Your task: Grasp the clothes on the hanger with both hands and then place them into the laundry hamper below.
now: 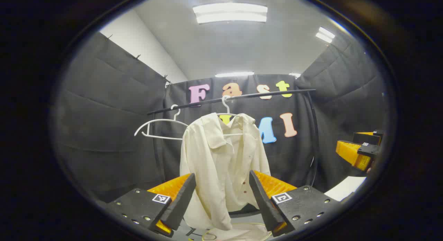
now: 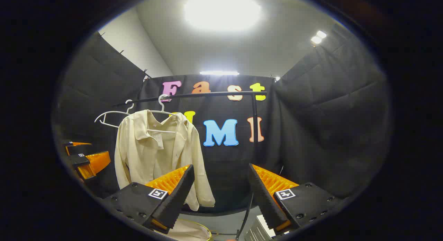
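both grippers spread wide and holding nothing, shirt hanging on the rail ahead

the cream shirt (image 1: pixel 221 158) hangs on its hanger (image 1: pixel 226 111) from the rail (image 1: pixel 238 97), an empty hanger (image 1: pixel 157 126) just beside it, and the left gripper (image 1: pixel 223 199) lines up on it with jaws apart while the right gripper (image 2: pixel 219 196) sits off to one side, equally released. risk from here: a pinch on loose cloth alone could drag the hanger along or swing the shirt into the empty one, and the offset right side may catch only a sleeve. the hamper (image 2: pixel 193 230) below is cut off, just a pale rim and fabric low in frame, so its opening is hard to judge.
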Available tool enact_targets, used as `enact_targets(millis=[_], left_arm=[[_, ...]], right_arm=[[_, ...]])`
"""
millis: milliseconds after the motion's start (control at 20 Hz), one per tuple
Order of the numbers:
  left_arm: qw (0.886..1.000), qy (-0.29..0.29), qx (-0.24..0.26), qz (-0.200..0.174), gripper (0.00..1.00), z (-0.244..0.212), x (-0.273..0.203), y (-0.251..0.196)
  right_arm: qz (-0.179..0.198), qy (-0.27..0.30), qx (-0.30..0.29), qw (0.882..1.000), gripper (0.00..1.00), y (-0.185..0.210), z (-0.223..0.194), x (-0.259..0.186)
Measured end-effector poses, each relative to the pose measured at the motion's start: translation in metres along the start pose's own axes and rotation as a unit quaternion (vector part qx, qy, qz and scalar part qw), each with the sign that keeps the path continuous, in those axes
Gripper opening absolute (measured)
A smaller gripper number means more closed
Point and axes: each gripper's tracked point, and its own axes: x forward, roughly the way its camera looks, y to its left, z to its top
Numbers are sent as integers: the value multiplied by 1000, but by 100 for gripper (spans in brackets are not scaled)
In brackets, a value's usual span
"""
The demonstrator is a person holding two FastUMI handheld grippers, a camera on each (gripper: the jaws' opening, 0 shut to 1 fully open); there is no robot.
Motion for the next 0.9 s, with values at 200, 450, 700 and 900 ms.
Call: enact_targets(millis=[200,450,700,900], left_arm=[[1000,-1,1,-2,89,0,0,-2],[1000,0,0,-3,89,-3,4,1],[1000,-4,2,-4,90,-7,14,8],[1000,-10,1,-9,90,-9,26,15]], right_arm=[[2,2,1,1000,97,3,1,1],[4,1,0,1000,97,8,3,1],[14,-9,6,1000,98,22,8,6],[22,-12,7,1000,97,37,8,16]])
